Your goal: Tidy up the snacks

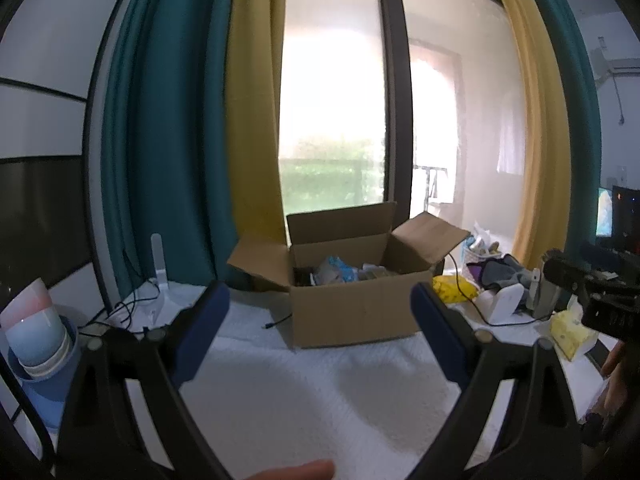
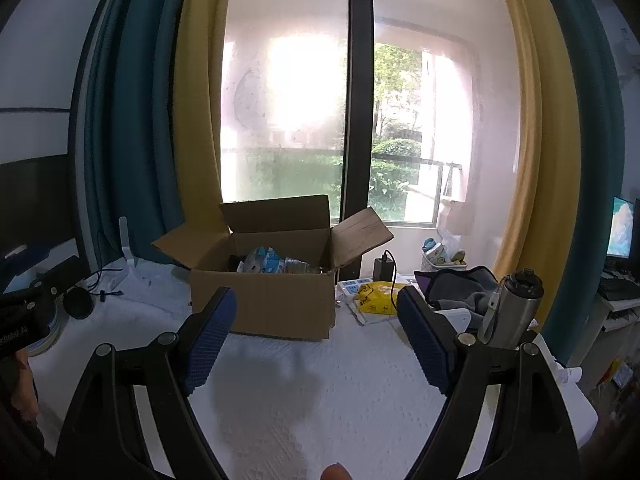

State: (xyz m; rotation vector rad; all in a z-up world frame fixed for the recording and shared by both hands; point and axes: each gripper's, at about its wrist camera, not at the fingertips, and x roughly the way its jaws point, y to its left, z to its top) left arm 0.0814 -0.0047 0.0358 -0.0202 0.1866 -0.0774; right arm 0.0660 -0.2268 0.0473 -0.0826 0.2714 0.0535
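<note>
An open cardboard box (image 1: pixel 352 308) stands on the white table cloth (image 1: pixel 304 392) before the window, flaps up. Several snack packets (image 1: pixel 338 270), blue and white, lie inside it. The box also shows in the right wrist view (image 2: pixel 264 304) with the packets (image 2: pixel 272 262) inside. My left gripper (image 1: pixel 320 300) is open and empty, held above the cloth in front of the box. My right gripper (image 2: pixel 316 308) is open and empty, also in front of the box. The right gripper's body shows at the right edge of the left wrist view (image 1: pixel 600 300).
Stacked cups (image 1: pixel 36 332) stand at the left. A yellow bag (image 2: pixel 376 300), a power strip (image 2: pixel 354 286), dark cloth (image 2: pixel 460 288), a steel bottle (image 2: pixel 512 304) and cables lie right of the box. A yellow tissue pack (image 1: pixel 568 330) lies by the right edge.
</note>
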